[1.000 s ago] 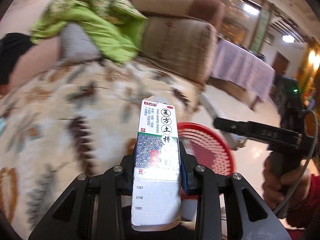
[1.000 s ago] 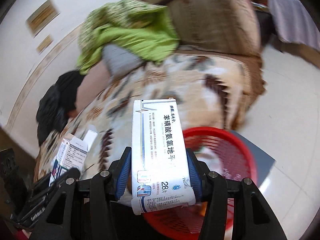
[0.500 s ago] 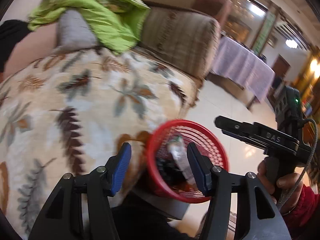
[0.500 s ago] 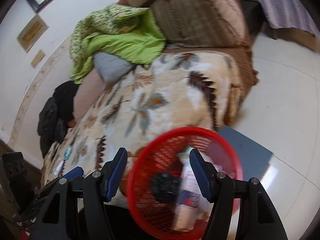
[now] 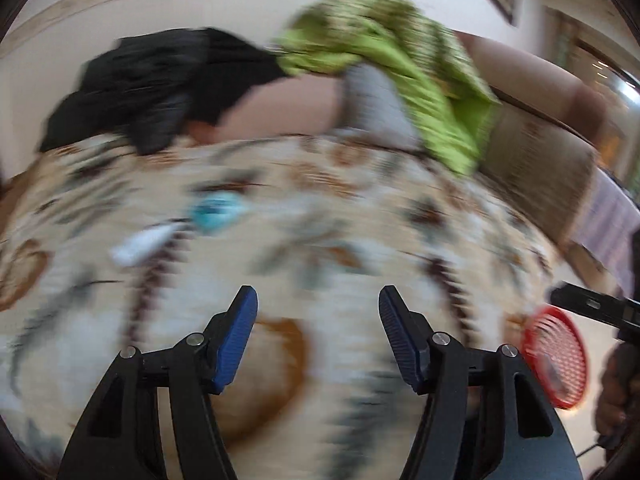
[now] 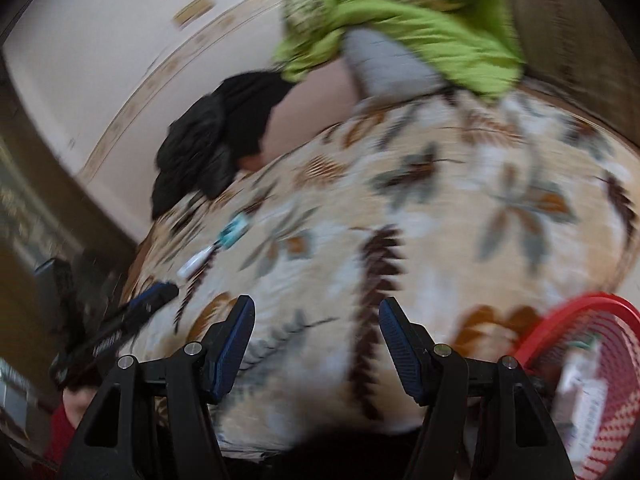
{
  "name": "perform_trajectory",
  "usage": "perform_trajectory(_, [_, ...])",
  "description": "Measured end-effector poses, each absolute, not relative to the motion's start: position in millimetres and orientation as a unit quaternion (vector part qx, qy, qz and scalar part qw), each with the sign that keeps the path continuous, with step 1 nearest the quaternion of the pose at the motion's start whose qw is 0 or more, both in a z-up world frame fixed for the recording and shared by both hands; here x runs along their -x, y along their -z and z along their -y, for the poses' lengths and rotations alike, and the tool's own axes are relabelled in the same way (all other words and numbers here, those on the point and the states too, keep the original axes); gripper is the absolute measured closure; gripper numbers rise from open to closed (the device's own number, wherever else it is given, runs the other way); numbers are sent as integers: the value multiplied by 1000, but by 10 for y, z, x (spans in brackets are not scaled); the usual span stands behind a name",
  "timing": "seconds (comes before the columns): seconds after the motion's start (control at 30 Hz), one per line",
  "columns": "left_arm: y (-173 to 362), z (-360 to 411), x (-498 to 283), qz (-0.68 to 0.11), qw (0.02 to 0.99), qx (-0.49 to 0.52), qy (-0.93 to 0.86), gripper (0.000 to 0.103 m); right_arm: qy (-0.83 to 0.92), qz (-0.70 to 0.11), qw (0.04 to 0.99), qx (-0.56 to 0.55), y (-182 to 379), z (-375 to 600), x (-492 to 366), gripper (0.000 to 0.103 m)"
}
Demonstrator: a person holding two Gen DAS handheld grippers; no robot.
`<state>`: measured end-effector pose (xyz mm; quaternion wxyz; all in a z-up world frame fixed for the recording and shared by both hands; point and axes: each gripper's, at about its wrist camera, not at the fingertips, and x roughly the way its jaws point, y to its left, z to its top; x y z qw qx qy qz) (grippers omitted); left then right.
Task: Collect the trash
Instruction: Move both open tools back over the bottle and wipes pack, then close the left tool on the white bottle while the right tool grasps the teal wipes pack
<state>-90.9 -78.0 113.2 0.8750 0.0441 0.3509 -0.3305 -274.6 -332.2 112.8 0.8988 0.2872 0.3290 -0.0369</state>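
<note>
Lying across the leaf-patterned beige blanket, a slim white-and-turquoise toothbrush-like item looks like the trash left to collect; the red mesh plastic basket beside the bed already holds a white box. Its long axis runs diagonally, turquoise end toward the black garment. Both the left gripper and the right gripper hover spread wide and empty.

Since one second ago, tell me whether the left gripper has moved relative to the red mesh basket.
Yes. The left gripper has swung away to the left: the red mesh basket, earlier between its fingers, now sits at the right edge of the left wrist view, and the leaf-patterned blanket lies ahead.
</note>
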Motion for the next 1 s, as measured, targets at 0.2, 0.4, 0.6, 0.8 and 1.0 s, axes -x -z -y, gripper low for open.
perform_trajectory(0.2, [-910, 50, -12, -378, 894, -33, 240, 41, -10, -355, 898, -259, -1109, 2984, 2167, 34])
perform_trajectory(0.4, [-567, 19, -796, -415, 878, -40, 234, 43, -34, -374, 893, -246, -1056, 2817, 1696, 34])
perform_trajectory(0.6, [-265, 310, -1073, -439, 855, -101, 257, 65, -40, -395, 888, -231, -959, 2741, 1306, 34])
perform_trajectory(0.8, [-135, 513, -1060, -435, 857, -132, 244, 68, -57, -413, 871, -262, -845, 2714, 770, 34])
perform_trajectory(1.0, [-196, 296, -974, -441, 866, -68, 224, 75, -57, -430, 847, -308, -645, 2605, 7, 34])
